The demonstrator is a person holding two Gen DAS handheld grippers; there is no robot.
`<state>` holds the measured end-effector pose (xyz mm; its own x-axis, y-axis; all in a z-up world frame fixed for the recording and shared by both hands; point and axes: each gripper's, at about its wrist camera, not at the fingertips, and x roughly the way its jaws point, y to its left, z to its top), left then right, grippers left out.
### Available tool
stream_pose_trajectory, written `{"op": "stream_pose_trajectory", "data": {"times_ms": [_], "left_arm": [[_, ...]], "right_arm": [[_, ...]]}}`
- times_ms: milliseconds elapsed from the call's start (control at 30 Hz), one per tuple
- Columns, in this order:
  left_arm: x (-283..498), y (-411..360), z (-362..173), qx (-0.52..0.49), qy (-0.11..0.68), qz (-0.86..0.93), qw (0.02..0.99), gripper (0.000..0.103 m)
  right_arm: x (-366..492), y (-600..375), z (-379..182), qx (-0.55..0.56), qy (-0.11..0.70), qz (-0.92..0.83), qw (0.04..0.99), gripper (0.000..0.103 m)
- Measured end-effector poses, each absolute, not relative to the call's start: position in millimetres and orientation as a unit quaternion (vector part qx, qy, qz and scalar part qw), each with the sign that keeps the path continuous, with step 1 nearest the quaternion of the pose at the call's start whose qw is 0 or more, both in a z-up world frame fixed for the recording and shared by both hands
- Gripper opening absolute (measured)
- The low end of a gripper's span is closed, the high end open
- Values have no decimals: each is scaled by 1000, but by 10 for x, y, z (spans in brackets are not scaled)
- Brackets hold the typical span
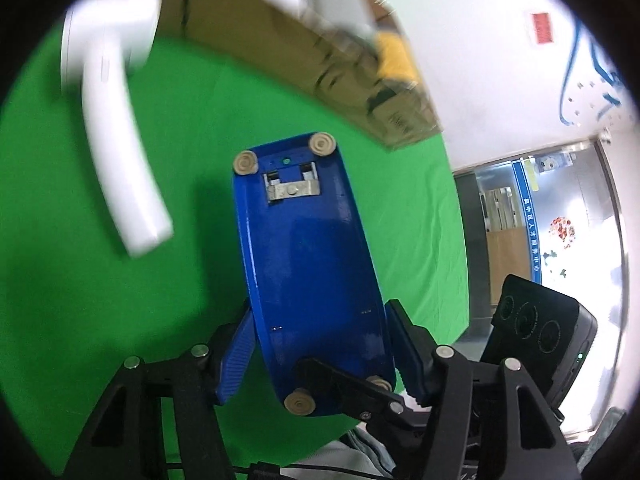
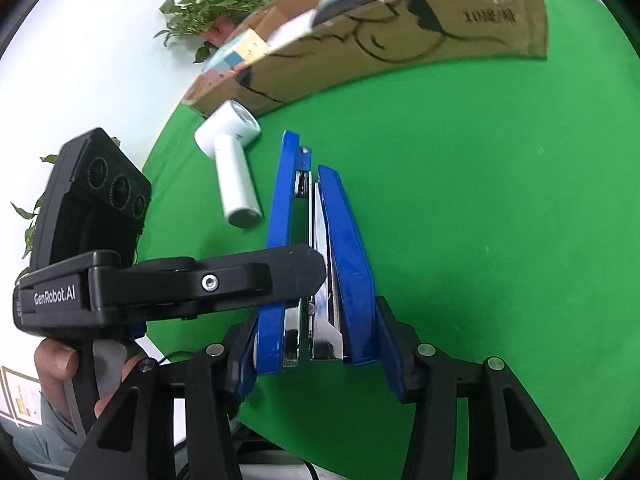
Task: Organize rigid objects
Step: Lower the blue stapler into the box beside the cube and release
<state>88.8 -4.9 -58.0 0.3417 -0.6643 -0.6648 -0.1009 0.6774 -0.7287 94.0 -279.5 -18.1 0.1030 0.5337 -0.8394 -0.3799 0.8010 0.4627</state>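
Green cloth covers the table (image 2: 480,200), with a cardboard box (image 2: 400,52) at its far edge. Held above it, the blue stapler (image 2: 348,248) runs lengthwise away from both wrists. The right gripper (image 2: 316,344) pinches its near end, while the left gripper (image 1: 320,344) straddles the base, seemingly closed on it, though contact is hard to confirm. A white handheld device (image 2: 236,168) lies beside the box; the box's contents are blurred.

a green-covered table (image 2: 460,200) — on it a cardboard box (image 2: 400,52) and a white handheld device (image 2: 232,160).
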Motion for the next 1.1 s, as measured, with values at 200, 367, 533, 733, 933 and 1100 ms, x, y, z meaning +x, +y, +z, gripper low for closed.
{"op": "stream_pose_trajectory", "data": {"times_ms": [200, 367, 533, 733, 933, 1100], "left_arm": [[1108, 196, 108, -297, 469, -197, 808, 60], [1382, 488, 514, -260, 441, -183, 839, 59], [1648, 790, 778, -243, 431, -173, 851, 59], [2213, 1095, 941, -229, 447, -173, 847, 59], [2893, 1442, 693, -251, 493, -176, 815, 59], [3302, 1582, 231, -264, 540, -176, 780, 59]], "right_arm": [[1079, -2469, 382, 50, 502, 327, 799, 48], [1292, -2100, 707, 34, 462, 331, 822, 48], [1594, -1670, 951, 27, 444, 342, 828, 47], [2182, -1119, 1137, 34, 453, 336, 825, 47], [2893, -714, 985, 32, 497, 324, 804, 47], [3335, -543, 577, 41, 547, 306, 778, 47]]}}
